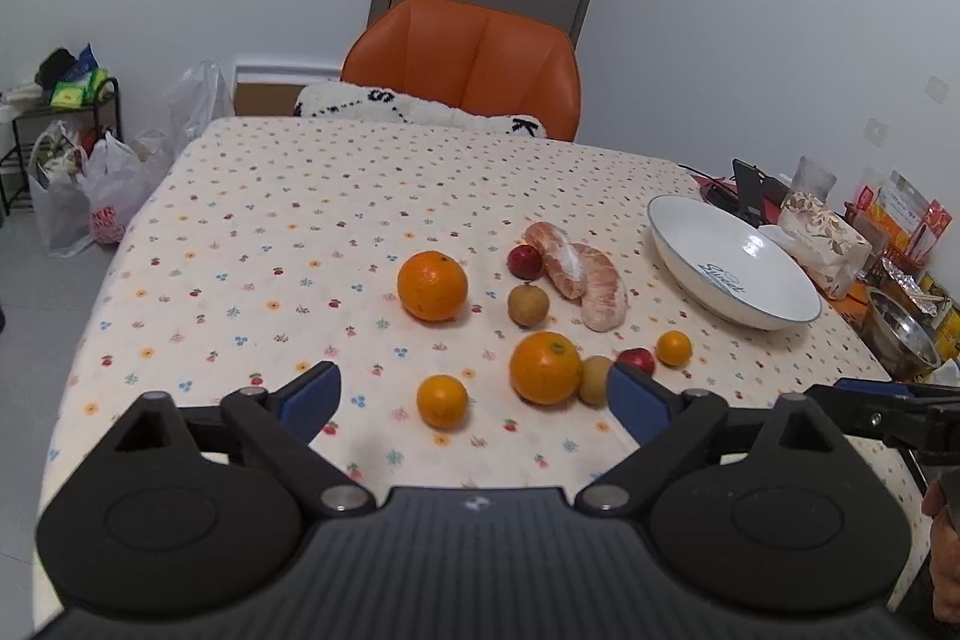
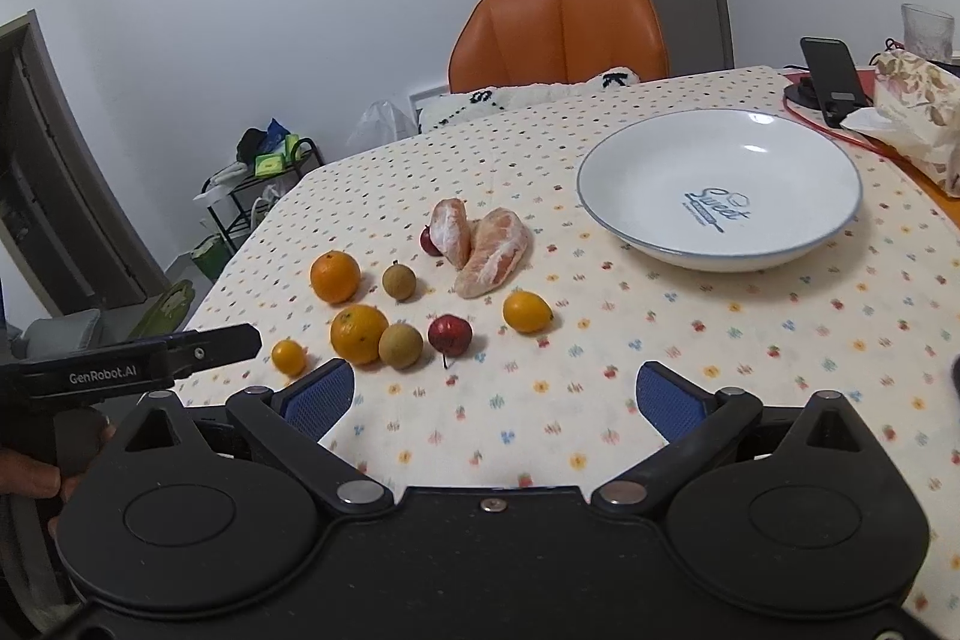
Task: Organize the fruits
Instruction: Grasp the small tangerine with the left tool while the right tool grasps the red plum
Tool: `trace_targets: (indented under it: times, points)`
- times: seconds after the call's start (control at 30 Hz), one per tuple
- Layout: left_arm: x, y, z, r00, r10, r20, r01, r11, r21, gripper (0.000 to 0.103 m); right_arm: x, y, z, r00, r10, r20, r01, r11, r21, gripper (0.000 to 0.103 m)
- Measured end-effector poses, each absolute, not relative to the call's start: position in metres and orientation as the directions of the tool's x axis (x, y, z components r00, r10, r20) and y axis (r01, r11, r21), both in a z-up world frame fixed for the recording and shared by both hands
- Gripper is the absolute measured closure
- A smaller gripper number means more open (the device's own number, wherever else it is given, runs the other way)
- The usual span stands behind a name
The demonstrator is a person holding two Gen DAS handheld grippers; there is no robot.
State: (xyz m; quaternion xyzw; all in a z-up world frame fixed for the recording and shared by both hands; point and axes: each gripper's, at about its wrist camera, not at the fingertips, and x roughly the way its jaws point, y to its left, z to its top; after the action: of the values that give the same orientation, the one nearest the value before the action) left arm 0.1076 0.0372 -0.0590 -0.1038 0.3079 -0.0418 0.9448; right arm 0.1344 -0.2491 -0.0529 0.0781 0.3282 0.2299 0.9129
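Observation:
Loose fruit lies on the flowered tablecloth. In the left wrist view I see two large oranges, a small orange, a kumquat, two brown round fruits, two small red fruits and two peeled citrus segments. An empty white plate sits to their right. My left gripper is open just short of the small orange. My right gripper is open over bare cloth, with the red fruit and kumquat ahead and the plate to the front right.
An orange chair stands behind the table's far edge. A phone on a stand, a patterned bag, a glass, a metal bowl and snack packets crowd the right edge. Plastic bags and a rack sit on the floor at left.

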Motion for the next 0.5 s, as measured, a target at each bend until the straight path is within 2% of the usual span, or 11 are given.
trace_targets:
  times: [0.1,0.17,0.4,0.5]
  points:
    - [0.119,0.045,-0.068,0.796,-0.159,-0.583,0.021,0.972,-0.235,0.021,0.147,-0.239,-0.056,0.675,0.464,-0.574,-0.363,0.886,0.289,0.008]
    - [0.125,0.05,-0.073,0.787,-0.173,-0.592,0.03,0.969,-0.244,0.032,0.154,-0.233,-0.058,0.675,0.458,-0.578,-0.356,0.889,0.288,0.011]
    - [0.141,0.055,-0.091,0.752,-0.217,-0.623,0.066,0.964,-0.256,0.052,0.173,-0.217,-0.072,0.663,0.452,-0.597,-0.34,0.892,0.298,0.025]
    - [0.144,0.055,-0.095,0.756,-0.226,-0.615,0.093,0.966,-0.241,0.068,0.176,-0.205,-0.074,0.647,0.457,-0.61,-0.359,0.889,0.285,0.031]
